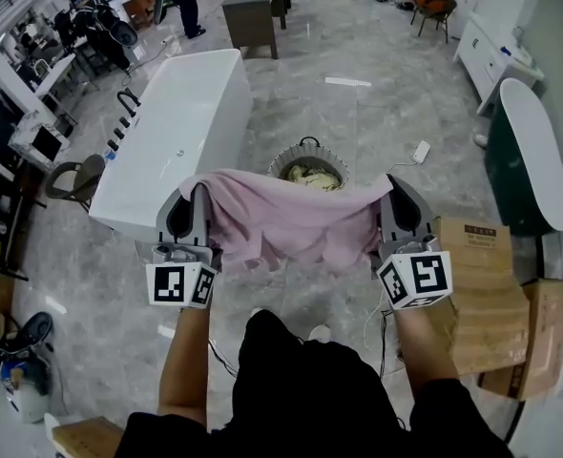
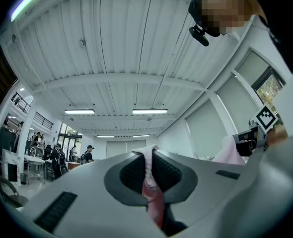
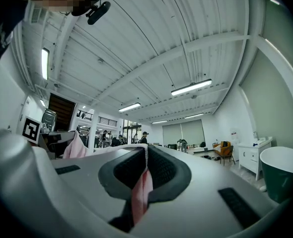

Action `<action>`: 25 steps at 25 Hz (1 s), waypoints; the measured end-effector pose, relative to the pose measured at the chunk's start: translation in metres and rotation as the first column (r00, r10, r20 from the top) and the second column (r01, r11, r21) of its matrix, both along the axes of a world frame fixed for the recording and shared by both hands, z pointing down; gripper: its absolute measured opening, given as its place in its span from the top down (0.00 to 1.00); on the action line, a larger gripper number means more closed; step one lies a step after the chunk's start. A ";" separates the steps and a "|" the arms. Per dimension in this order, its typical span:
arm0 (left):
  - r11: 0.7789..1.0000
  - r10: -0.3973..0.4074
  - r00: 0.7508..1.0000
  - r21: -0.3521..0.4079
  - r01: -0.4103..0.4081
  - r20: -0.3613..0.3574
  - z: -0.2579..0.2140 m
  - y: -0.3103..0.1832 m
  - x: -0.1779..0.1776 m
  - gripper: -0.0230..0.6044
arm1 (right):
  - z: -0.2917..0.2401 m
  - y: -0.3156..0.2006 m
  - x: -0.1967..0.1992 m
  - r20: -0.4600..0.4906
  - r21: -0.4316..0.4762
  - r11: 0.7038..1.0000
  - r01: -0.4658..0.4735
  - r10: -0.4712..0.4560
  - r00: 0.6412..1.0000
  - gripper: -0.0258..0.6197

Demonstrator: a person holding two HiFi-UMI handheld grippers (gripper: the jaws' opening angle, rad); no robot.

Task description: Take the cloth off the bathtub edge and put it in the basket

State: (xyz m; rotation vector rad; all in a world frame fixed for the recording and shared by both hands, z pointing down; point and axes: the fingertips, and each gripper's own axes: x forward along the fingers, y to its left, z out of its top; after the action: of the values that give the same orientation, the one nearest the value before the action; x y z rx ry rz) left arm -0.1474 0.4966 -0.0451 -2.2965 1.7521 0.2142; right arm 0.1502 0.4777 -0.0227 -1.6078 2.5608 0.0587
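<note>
A pink cloth (image 1: 291, 219) hangs stretched in the air between my two grippers, sagging in folds in the middle. My left gripper (image 1: 198, 191) is shut on its left corner and my right gripper (image 1: 386, 187) is shut on its right corner. Each gripper view shows a pink strip pinched between the dark pads: the cloth (image 2: 150, 182) in the left gripper (image 2: 149, 155), the cloth (image 3: 140, 190) in the right gripper (image 3: 145, 152). The round basket (image 1: 285, 160) stands on the floor just beyond the cloth, with something pale inside. The white bathtub (image 1: 181, 127) lies to the left.
Cardboard boxes (image 1: 487, 299) sit on the floor at the right. A dark green tub with a white rim (image 1: 525, 156) stands at the far right. A white power strip (image 1: 421, 151) lies beyond the basket. Chairs and desks fill the far left.
</note>
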 end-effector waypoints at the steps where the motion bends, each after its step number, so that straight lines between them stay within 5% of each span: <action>1: 1.000 0.004 1.000 -0.010 -0.004 -0.007 0.000 -0.004 0.003 0.92 | 0.000 -0.003 -0.001 -0.006 0.002 1.000 0.007 -0.007 1.000 0.91; 8: 0.994 0.103 0.991 -0.020 -0.105 -0.087 -0.013 -0.042 0.028 0.92 | -0.004 -0.031 -0.010 -0.014 -0.010 1.000 0.022 -0.023 1.000 0.91; 13: 0.987 0.156 0.986 -0.011 -0.158 -0.066 -0.020 -0.077 0.047 0.92 | -0.002 -0.060 -0.004 -0.008 -0.034 0.999 -0.005 0.005 1.000 0.91; 18: 0.974 0.210 0.960 -0.046 -0.222 -0.184 -0.019 -0.120 0.045 0.92 | -0.005 -0.105 -0.013 -0.002 -0.063 0.998 0.005 -0.006 1.000 0.91; 25: 0.971 0.222 0.952 -0.038 -0.235 -0.211 -0.022 -0.188 0.026 0.92 | -0.018 -0.168 -0.030 0.011 -0.050 0.999 -0.020 0.021 1.000 0.91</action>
State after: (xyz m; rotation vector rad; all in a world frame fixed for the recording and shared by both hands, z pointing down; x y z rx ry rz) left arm -0.1212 0.3088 -0.0667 -2.6059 1.5968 0.4600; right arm 0.1206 0.3092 -0.0411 -1.6469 2.5566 -0.0130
